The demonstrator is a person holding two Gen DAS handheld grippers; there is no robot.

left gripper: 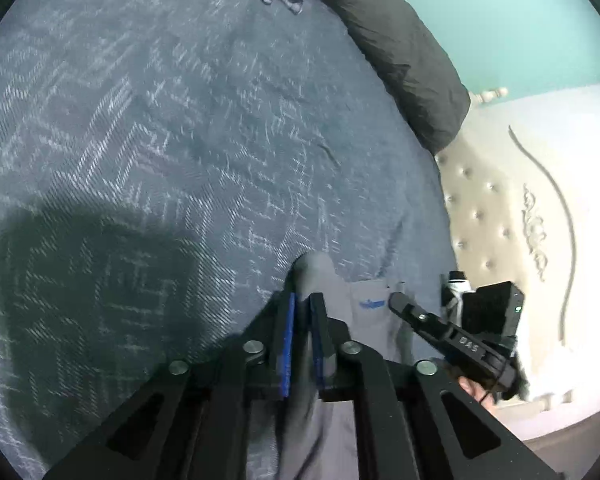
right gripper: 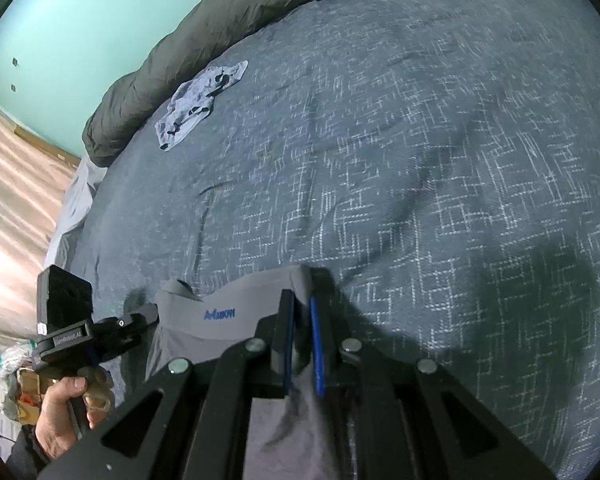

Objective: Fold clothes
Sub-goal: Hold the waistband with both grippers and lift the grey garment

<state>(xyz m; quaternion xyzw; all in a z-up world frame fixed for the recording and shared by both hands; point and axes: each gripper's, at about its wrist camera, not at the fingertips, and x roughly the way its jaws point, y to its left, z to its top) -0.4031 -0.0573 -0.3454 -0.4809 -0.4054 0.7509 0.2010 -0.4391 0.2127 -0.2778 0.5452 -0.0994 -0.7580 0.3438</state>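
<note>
A grey garment [left gripper: 364, 312] with a small blue logo lies bunched at the near edge of the bed. In the left wrist view, my left gripper [left gripper: 303, 300] is shut on a fold of its fabric, which runs up between the blue pads. My right gripper [left gripper: 396, 300] reaches onto the same garment just to the right. In the right wrist view the grey garment [right gripper: 220, 312] spreads to the left, and my right gripper [right gripper: 300, 300] is shut on its raised corner. There my left gripper [right gripper: 150, 312], held by a person's hand [right gripper: 60, 412], touches the garment's left edge.
A dark blue-grey patterned bedspread [right gripper: 420, 160] covers the bed. A crumpled light blue garment [right gripper: 200, 100] lies at the far side next to a rolled dark duvet [right gripper: 220, 20]. A cream tufted headboard [left gripper: 492, 220] borders the bed. Wooden floor [right gripper: 12, 200] shows beyond the bed's edge.
</note>
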